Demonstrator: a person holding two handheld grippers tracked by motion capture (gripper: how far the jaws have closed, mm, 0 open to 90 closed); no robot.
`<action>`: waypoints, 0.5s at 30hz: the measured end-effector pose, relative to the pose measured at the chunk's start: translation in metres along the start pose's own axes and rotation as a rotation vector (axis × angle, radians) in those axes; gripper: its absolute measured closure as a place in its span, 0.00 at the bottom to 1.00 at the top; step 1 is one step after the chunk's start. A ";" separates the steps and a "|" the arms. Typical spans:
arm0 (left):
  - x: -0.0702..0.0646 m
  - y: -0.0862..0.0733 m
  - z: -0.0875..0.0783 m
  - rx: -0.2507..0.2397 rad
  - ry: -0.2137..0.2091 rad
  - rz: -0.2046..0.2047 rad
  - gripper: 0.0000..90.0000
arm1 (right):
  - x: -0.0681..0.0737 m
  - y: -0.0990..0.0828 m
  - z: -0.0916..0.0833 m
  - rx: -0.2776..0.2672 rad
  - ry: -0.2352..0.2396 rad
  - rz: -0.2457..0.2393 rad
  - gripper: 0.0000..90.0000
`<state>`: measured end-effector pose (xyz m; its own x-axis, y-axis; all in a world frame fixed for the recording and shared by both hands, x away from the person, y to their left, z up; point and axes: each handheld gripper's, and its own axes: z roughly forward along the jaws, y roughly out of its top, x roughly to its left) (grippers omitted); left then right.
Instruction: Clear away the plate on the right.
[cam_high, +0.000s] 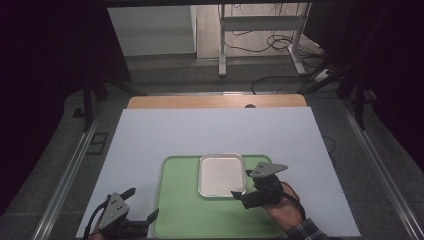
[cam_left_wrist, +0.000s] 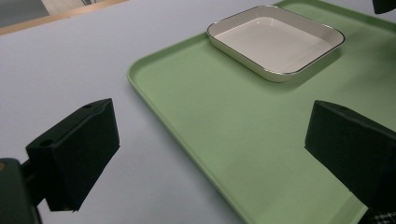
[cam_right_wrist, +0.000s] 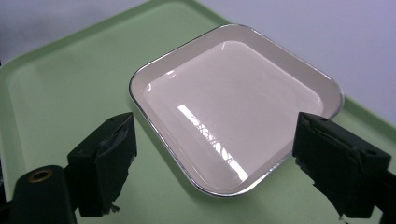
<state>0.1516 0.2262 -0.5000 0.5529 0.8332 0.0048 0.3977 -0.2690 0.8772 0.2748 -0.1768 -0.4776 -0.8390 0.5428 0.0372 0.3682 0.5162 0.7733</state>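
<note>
A pale green tray (cam_high: 180, 205) lies on the white-covered table near the front edge. In its far right part sits an empty white rectangular dish (cam_high: 222, 175) with a thin silver rim. My right gripper (cam_high: 241, 183) is open at the dish's near right corner, held by a hand in a plaid sleeve. In the right gripper view the gripper (cam_right_wrist: 210, 163) has its jaws spread wider than the dish's (cam_right_wrist: 233, 107) near end, one on each side. My left gripper (cam_high: 141, 204) is open and empty at the tray's near left corner. In the left gripper view, that gripper (cam_left_wrist: 210, 154) straddles the tray's (cam_left_wrist: 224, 116) left rim, with the dish (cam_left_wrist: 275, 44) farther off.
A white sheet (cam_high: 200, 135) covers most of the table, with a wooden strip (cam_high: 215, 101) showing at the far edge. Beyond it stand a metal frame (cam_high: 222, 45) and loose cables (cam_high: 280, 42) on the floor. Dark curtains close in both sides.
</note>
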 end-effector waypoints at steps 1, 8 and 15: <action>0.000 0.000 0.000 0.000 0.000 0.000 0.03 | 0.000 0.000 -0.001 -0.003 -0.003 0.002 0.14; 0.000 0.000 0.000 -0.001 0.000 0.000 0.03 | -0.005 -0.002 -0.010 -0.028 -0.018 0.013 0.10; 0.000 0.000 0.000 -0.003 -0.002 0.000 0.03 | -0.006 -0.004 -0.015 -0.035 -0.038 0.018 0.07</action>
<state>0.1514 0.2263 -0.4999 0.5543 0.8323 0.0038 0.3959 -0.2677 0.8784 0.2725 -0.1923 -0.4712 -0.8165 0.5768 0.0274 0.3682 0.4835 0.7941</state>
